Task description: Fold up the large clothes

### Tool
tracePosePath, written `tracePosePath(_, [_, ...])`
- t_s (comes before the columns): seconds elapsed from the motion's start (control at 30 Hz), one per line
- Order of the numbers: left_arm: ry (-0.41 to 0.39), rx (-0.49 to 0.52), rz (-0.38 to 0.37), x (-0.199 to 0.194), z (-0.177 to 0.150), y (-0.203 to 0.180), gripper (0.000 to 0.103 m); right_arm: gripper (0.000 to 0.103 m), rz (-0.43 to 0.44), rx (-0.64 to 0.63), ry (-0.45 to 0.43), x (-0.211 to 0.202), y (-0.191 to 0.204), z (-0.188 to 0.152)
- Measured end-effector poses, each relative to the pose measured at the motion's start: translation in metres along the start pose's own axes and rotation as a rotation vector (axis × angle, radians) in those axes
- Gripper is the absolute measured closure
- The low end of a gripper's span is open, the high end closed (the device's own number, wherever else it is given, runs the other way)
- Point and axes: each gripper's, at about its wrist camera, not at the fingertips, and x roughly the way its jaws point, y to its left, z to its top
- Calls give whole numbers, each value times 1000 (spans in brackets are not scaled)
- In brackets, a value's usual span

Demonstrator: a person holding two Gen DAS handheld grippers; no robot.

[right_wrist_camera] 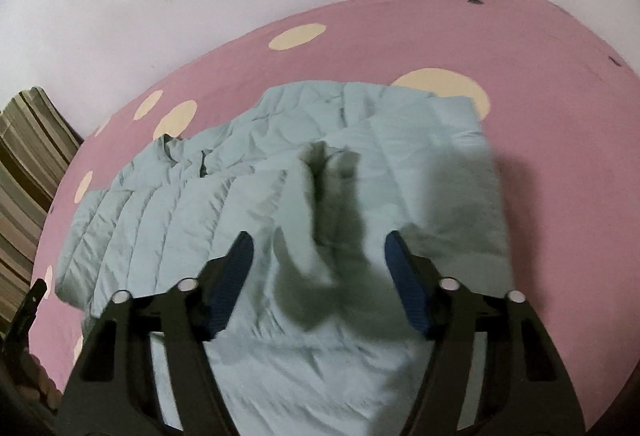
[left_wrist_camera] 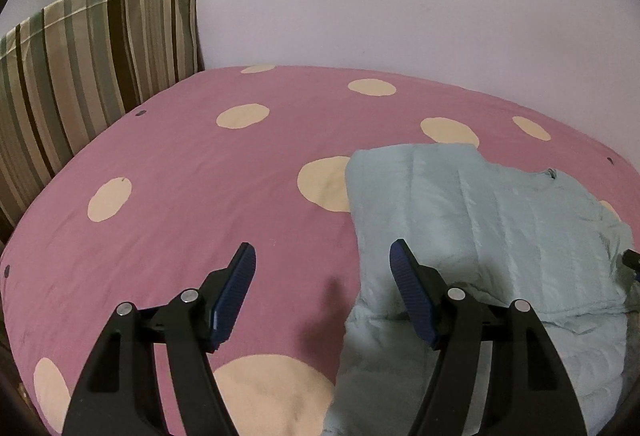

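A pale blue quilted jacket (left_wrist_camera: 480, 220) lies partly folded on the pink bed cover. My left gripper (left_wrist_camera: 322, 256) is open and empty, above the bare cover at the jacket's left edge, with its right finger over the cloth. In the right wrist view the jacket (right_wrist_camera: 224, 212) fills the middle, with its collar at the left. My right gripper (right_wrist_camera: 318, 246) is open and empty, hovering over a blurred raised fold of the jacket. Its shadow falls on the cloth.
The bed cover (left_wrist_camera: 180, 164) is pink with cream dots and shows in the right wrist view too (right_wrist_camera: 540, 84). A striped cushion (left_wrist_camera: 88, 64) stands at the bed's left end against the white wall. The left gripper's tip (right_wrist_camera: 30, 302) shows at the left edge.
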Motion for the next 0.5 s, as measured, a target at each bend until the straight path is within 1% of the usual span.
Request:
tracePosePath(0.03, [0, 2, -4, 2, 1, 0, 34, 78, -7, -22, 29, 8, 5, 1])
tracePosePath(0.07, [-1, 2, -7, 3, 3, 0, 34, 95, -3, -36, 65, 16, 8, 2])
tracePosePath(0.1, [-3, 1, -7, 3, 3, 0, 34, 95, 2, -40, 80, 19, 8, 4])
tracePosePath(0.13, [-6, 1, -10, 3, 5, 0, 34, 95, -8, -46, 73, 18, 7, 5])
tracePosePath(0.23, [-20, -2, -18, 5, 11, -2, 34, 96, -82, -84, 10, 2, 1, 6])
tracePosePath(0.33, [-18, -3, -28, 11, 15, -8, 34, 96, -125, -77, -22, -6, -14, 8])
tracePosePath(0.4, [-13, 11, -38, 17, 17, -17, 34, 96, -145, -73, -13, -3, -25, 8])
tracePosePath(0.5, [3, 61, -32, 32, 16, -36, 34, 96, -147, -61, 14, 8, -39, 7])
